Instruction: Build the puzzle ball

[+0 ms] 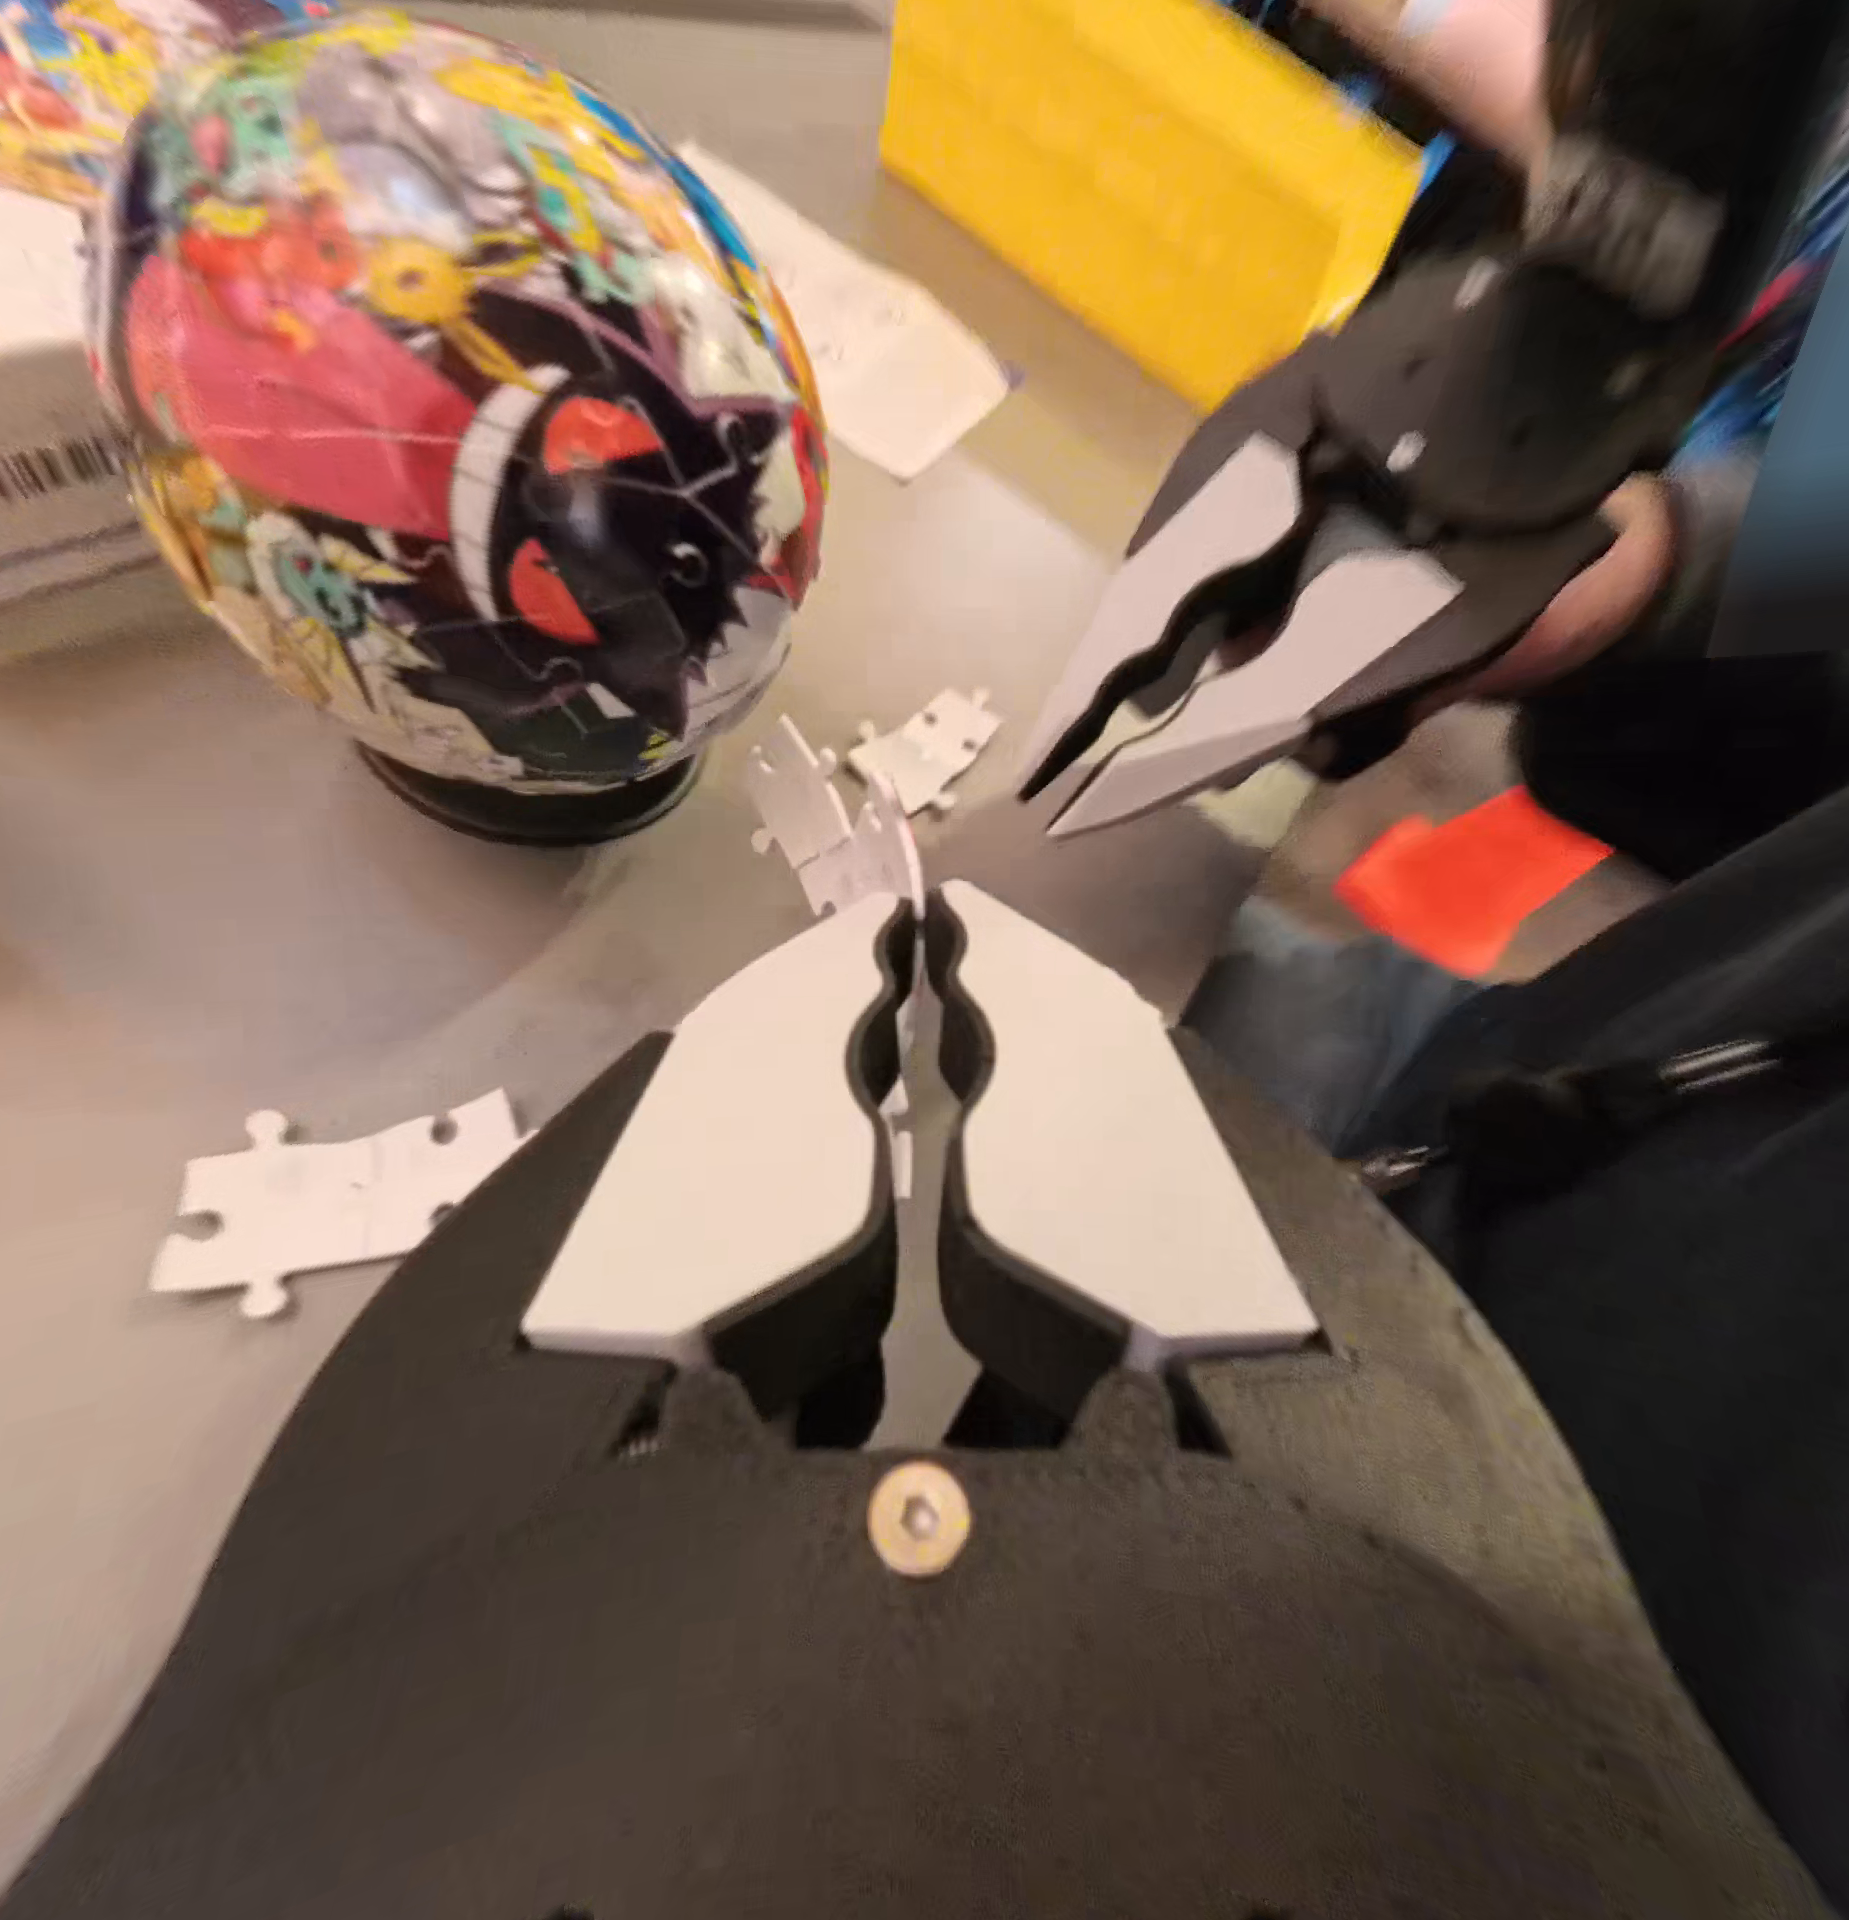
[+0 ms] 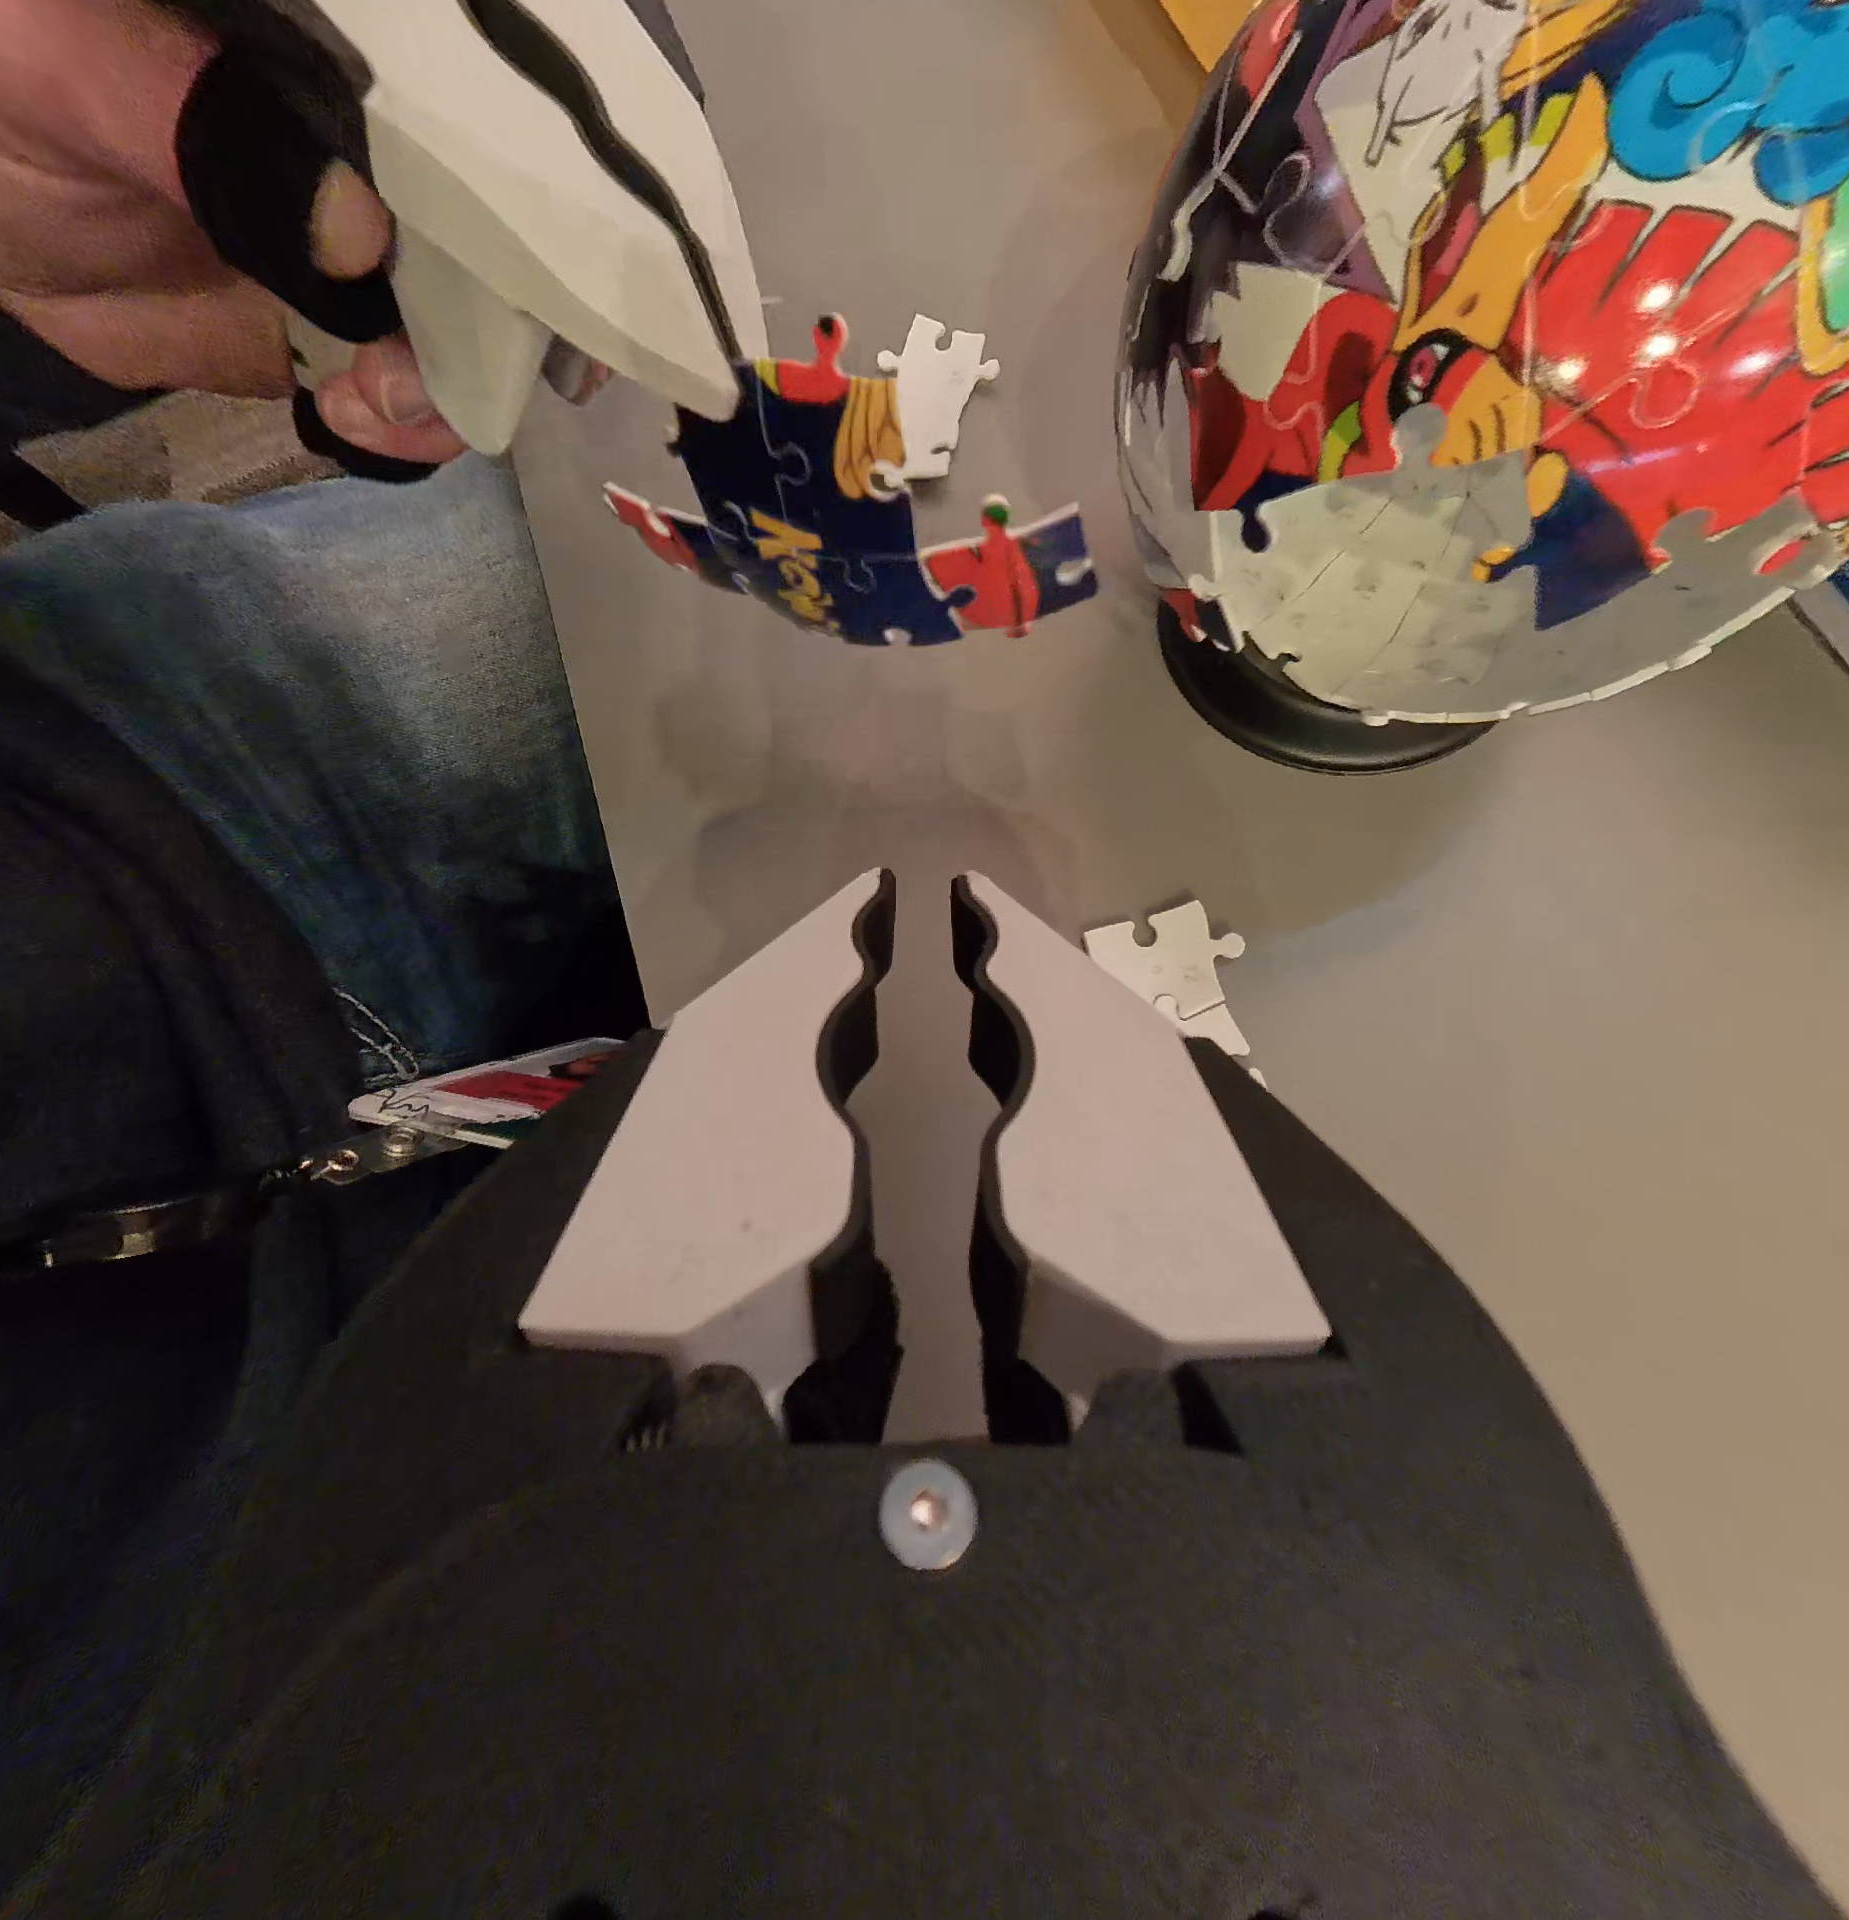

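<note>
Left gripper (image 1: 920,904): clamping a curved cluster of joined puzzle pieces (image 2: 847,520), yellow lettering showing.
Right gripper (image 2: 922,883): hovering, fingers apart, holding nothing.
Puzzle ball (image 2: 1522,364): sitting on a black stand (image 2: 1304,717).

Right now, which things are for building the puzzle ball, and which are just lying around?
For the job:
- ball on its black stand
- joined pieces held by the left gripper
- loose white pieces
- right gripper, fingers slightly apart, holding nothing

Just lying around:
- yellow box
- paper sheet
- orange thing
- table
</note>
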Motion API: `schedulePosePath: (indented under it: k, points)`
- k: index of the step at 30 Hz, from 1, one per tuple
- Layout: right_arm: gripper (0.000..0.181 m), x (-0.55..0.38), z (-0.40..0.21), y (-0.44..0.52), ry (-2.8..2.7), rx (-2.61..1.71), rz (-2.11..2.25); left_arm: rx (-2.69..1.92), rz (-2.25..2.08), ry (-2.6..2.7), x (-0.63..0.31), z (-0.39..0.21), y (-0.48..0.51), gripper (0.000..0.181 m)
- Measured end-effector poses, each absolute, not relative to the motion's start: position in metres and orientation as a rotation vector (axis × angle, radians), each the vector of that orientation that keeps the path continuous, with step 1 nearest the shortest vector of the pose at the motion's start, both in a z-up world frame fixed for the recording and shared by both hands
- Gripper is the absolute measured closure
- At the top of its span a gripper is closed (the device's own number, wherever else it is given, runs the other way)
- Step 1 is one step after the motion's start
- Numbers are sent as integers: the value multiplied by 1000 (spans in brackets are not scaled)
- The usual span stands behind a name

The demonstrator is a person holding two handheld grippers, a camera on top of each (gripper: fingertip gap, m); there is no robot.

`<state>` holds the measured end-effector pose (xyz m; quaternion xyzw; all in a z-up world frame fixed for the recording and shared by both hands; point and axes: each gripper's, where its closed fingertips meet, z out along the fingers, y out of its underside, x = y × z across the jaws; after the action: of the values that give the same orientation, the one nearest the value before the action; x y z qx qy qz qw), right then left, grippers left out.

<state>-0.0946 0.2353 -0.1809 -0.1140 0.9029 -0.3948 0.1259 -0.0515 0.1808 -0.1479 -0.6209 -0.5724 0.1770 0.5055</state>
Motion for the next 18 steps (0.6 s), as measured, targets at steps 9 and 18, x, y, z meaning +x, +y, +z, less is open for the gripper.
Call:
schedulePosePath:
  k: [9, 18]
  points:
    - [170, -101, -163, 235, 2487, -166, -1196, -1092, 98, -1238, -42, -118, 183, 179]
    - [154, -99, -106, 233, 1920, 42, -1273, -852, -53, -1016, -46, -79, 193, 179]
